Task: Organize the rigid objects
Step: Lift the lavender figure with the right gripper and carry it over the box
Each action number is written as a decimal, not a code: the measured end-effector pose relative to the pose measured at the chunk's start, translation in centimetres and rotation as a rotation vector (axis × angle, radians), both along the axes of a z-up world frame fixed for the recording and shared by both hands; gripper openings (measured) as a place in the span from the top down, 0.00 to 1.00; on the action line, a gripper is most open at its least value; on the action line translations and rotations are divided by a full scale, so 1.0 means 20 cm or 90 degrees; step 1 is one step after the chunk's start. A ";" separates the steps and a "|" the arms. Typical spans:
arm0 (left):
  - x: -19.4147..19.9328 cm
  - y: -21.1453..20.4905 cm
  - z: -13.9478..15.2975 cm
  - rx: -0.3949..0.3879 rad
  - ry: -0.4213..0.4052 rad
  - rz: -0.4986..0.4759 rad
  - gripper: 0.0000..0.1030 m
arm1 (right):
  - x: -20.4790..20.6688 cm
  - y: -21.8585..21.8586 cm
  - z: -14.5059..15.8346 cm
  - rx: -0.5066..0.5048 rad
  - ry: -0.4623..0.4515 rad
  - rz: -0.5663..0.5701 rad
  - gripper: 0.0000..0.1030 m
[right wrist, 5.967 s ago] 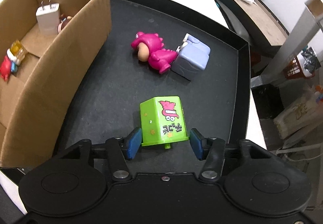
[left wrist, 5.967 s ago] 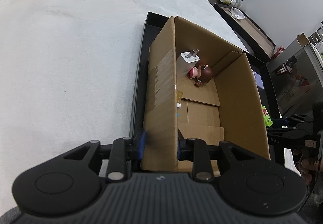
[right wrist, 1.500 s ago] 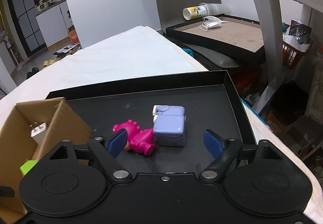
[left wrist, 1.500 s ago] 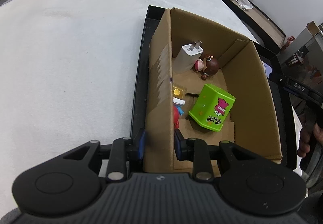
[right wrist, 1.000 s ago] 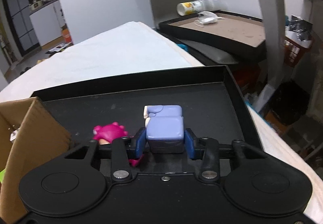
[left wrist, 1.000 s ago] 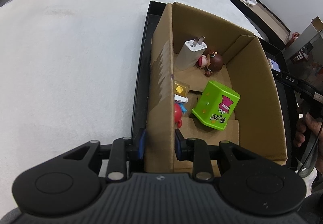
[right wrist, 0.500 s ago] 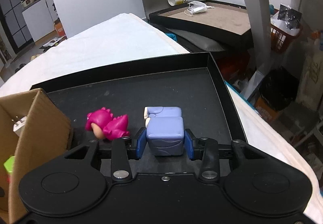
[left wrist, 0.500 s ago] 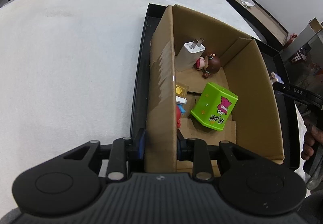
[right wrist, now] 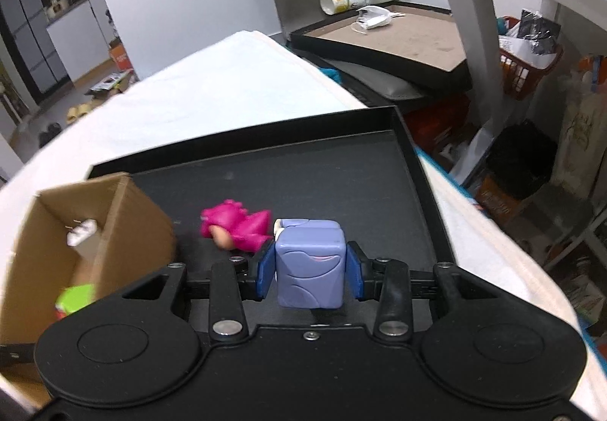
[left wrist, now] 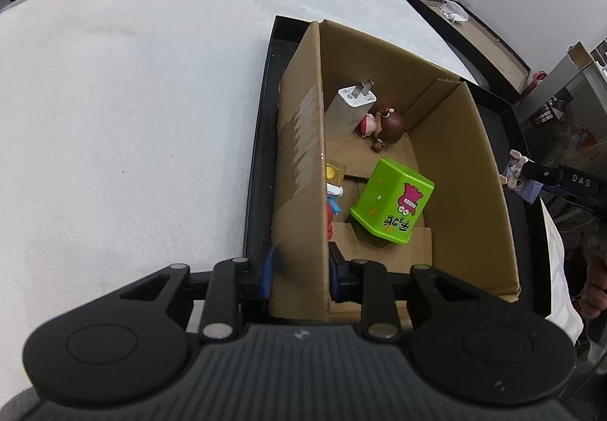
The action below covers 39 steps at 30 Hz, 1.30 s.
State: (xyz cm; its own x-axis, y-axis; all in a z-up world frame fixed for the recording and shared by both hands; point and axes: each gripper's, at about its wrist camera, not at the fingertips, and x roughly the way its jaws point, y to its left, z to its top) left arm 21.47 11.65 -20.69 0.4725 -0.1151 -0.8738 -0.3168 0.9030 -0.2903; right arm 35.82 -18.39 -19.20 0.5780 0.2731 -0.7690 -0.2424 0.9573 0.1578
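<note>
Right gripper [right wrist: 309, 271] fingers are clamped on the lavender block toy [right wrist: 309, 263]; the cardboard box [right wrist: 76, 227] lies at lower left of that frame. Left gripper [left wrist: 299, 269] fingers pinch the box's near wall, so the right is judged the delivering hand.

Cardboard box [left wrist: 459, 170]: open top, unobstructed from above. Floor occupied by green cube [left wrist: 390, 201] at centre, white charger [left wrist: 347, 110] and brown-haired figurine [left wrist: 387, 125] at far end, small items along left wall. Bare floor beside right wall. Black tray [right wrist: 341, 174]: far half bare; pink dinosaur toy [right wrist: 237, 223] lies near the box.
</note>
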 end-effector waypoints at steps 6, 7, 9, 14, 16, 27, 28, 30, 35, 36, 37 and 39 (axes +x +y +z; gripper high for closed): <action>-0.01 0.02 0.00 -0.015 -0.011 0.002 0.74 | -0.03 0.05 0.09 0.011 0.007 0.017 0.63; -0.02 0.02 0.01 -0.018 -0.013 0.002 0.74 | -0.04 0.07 0.11 0.007 0.002 0.022 0.63; -0.02 0.03 0.00 -0.023 -0.015 0.003 0.74 | -0.04 0.09 0.14 0.001 -0.002 0.029 0.63; -0.02 0.03 0.00 -0.025 -0.019 -0.003 0.74 | -0.07 0.15 0.21 0.001 -0.006 0.045 0.63; -0.02 0.04 0.00 -0.027 -0.019 -0.004 0.74 | -0.08 0.17 0.25 0.010 -0.005 0.051 0.63; -0.02 0.05 0.00 -0.036 -0.023 -0.008 0.74 | -0.14 0.36 0.39 0.025 -0.010 0.100 0.63; -0.03 0.05 0.00 -0.037 -0.024 -0.009 0.74 | -0.14 0.38 0.40 0.024 -0.010 0.104 0.63; -0.03 0.05 0.00 -0.038 -0.025 -0.009 0.74 | -0.15 0.41 0.41 0.022 -0.010 0.116 0.63; -0.03 0.06 -0.01 -0.039 -0.026 -0.010 0.74 | -0.17 0.51 0.43 0.018 -0.006 0.148 0.63; -0.03 0.06 0.00 -0.040 -0.026 -0.009 0.74 | -0.17 0.53 0.43 0.015 -0.006 0.154 0.63; -0.03 0.06 0.00 -0.040 -0.027 -0.009 0.74 | -0.18 0.55 0.42 0.010 -0.005 0.161 0.63; -0.03 0.06 0.00 -0.040 -0.027 -0.009 0.74 | -0.18 0.59 0.42 0.002 -0.003 0.173 0.63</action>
